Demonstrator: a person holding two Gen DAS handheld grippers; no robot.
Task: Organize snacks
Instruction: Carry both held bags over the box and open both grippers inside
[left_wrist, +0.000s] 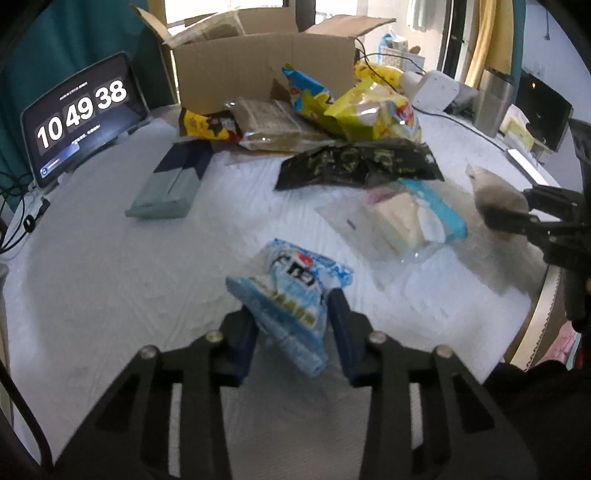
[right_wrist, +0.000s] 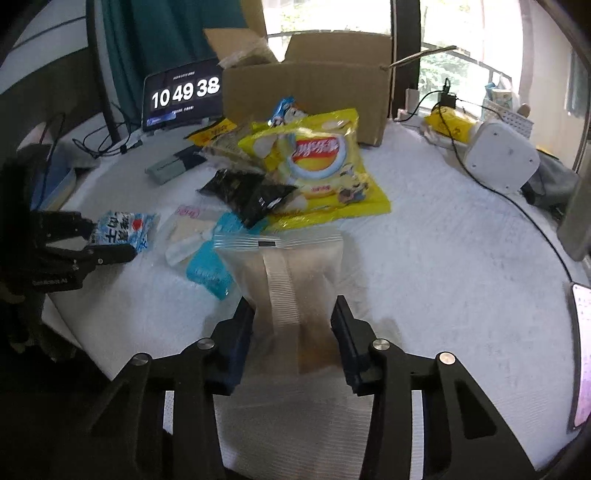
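Note:
My left gripper (left_wrist: 291, 306) is shut on a light blue snack packet (left_wrist: 291, 291), its pads squeezing the packet's near end just above the white tablecloth (left_wrist: 110, 277). From the right wrist view the same packet (right_wrist: 122, 230) sits in that gripper (right_wrist: 110, 240) at the far left. My right gripper (right_wrist: 293, 310) is shut on a clear zip bag with brown contents (right_wrist: 291, 273), one pad on each side. In the left wrist view that bag (left_wrist: 495, 192) shows beige and blurred at the right gripper (left_wrist: 508, 206). An open cardboard box (right_wrist: 306, 92) stands at the back.
A pile in front of the box holds a yellow chips bag (right_wrist: 321, 166), a black packet (right_wrist: 251, 192) and a clear bag with light blue wrappers (right_wrist: 207, 254). A grey-blue box (left_wrist: 170, 184) lies left. A clock tablet (left_wrist: 81, 110), a white device (right_wrist: 502, 158) and cables line the table's rim.

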